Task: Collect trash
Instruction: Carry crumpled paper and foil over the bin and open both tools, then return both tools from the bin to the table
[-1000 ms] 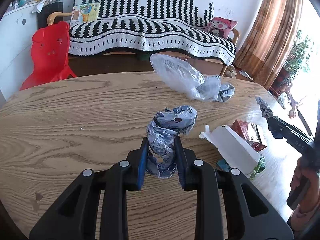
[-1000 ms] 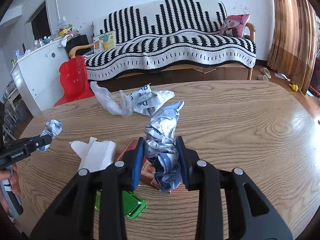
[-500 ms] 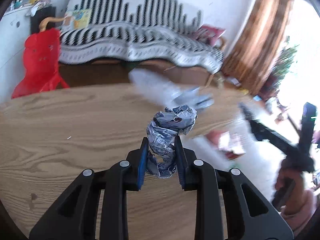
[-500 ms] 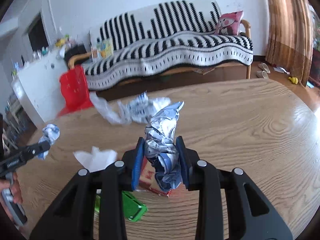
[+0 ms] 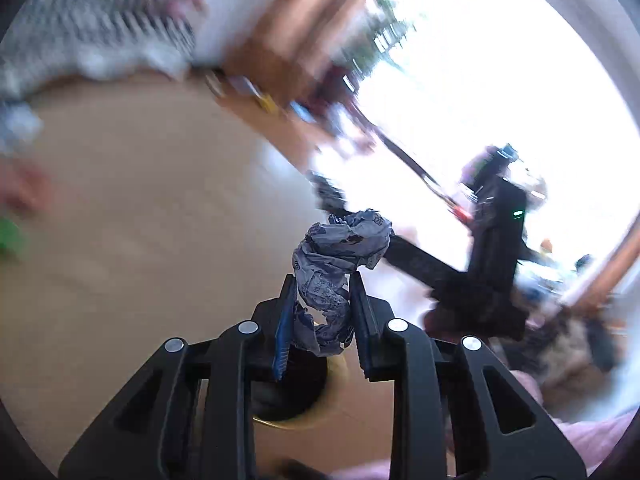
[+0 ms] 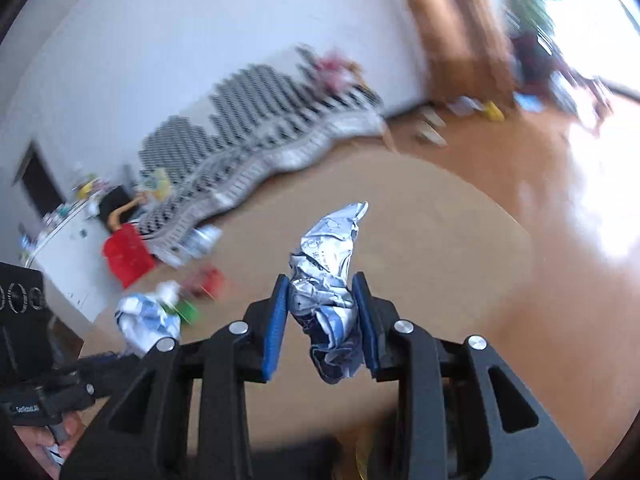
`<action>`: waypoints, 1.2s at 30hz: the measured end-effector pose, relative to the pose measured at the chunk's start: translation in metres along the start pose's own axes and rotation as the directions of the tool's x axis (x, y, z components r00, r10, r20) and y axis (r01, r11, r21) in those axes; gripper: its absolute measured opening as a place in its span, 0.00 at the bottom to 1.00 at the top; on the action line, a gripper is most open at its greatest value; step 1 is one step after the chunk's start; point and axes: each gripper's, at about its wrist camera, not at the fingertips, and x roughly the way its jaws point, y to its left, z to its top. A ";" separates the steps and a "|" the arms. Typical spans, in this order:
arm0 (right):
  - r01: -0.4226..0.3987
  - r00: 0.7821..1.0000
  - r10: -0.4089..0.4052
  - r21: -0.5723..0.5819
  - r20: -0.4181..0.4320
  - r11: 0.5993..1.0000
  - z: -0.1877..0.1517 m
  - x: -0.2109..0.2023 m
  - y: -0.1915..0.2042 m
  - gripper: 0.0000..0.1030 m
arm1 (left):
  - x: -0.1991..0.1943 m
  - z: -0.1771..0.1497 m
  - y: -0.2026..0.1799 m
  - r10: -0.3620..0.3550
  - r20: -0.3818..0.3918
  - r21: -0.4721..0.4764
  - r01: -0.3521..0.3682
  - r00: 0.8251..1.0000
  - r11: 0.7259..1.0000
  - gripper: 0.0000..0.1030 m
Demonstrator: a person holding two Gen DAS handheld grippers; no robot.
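Note:
My left gripper [image 5: 322, 280] is shut on a crumpled blue-and-white wrapper [image 5: 336, 264], held up off the wooden table [image 5: 140, 208]. My right gripper [image 6: 320, 284] is shut on a second crumpled silver-blue wrapper [image 6: 330, 276], also held in the air over the table [image 6: 420, 216]. The right gripper also shows as a dark blurred shape in the left wrist view [image 5: 492, 248]. The left gripper with its wrapper shows low at the left of the right wrist view [image 6: 146, 322]. A dark round opening with a yellow rim [image 5: 296, 396] lies just below the left fingers.
Blurred trash remains on the table at the left: red and green items [image 6: 200, 292] and a clear plastic bag [image 6: 196, 240]. A striped sofa [image 6: 248, 148], a red chair [image 6: 126, 252] and brown curtains [image 6: 452, 20] stand beyond the table.
Both grippers have swung to the right and tilted, still holding their wrappers. The views are now heavily blurred, and a dark yellow-rimmed opening has come into sight under the left gripper.

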 end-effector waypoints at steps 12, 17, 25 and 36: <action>0.090 0.978 -0.020 0.334 -0.208 0.938 -0.105 0.010 -0.149 0.31 | 0.149 -0.073 0.001 0.159 -0.311 0.016 -0.162 0.937 0.987 0.22; 0.050 0.977 0.024 0.335 -0.213 0.941 -0.101 0.026 -0.137 0.31 | 0.153 -0.069 0.005 0.177 -0.321 0.021 -0.180 0.930 0.983 0.22; -0.006 0.970 0.116 0.457 -0.213 0.889 -0.102 0.033 -0.151 0.38 | 0.161 -0.073 0.010 0.246 -0.356 0.027 -0.254 0.902 0.967 0.34; 0.516 0.844 -0.535 0.202 0.048 0.832 -0.079 -0.026 -0.118 0.94 | 0.091 -0.050 -0.007 0.319 -0.095 0.042 -0.316 0.943 0.948 0.94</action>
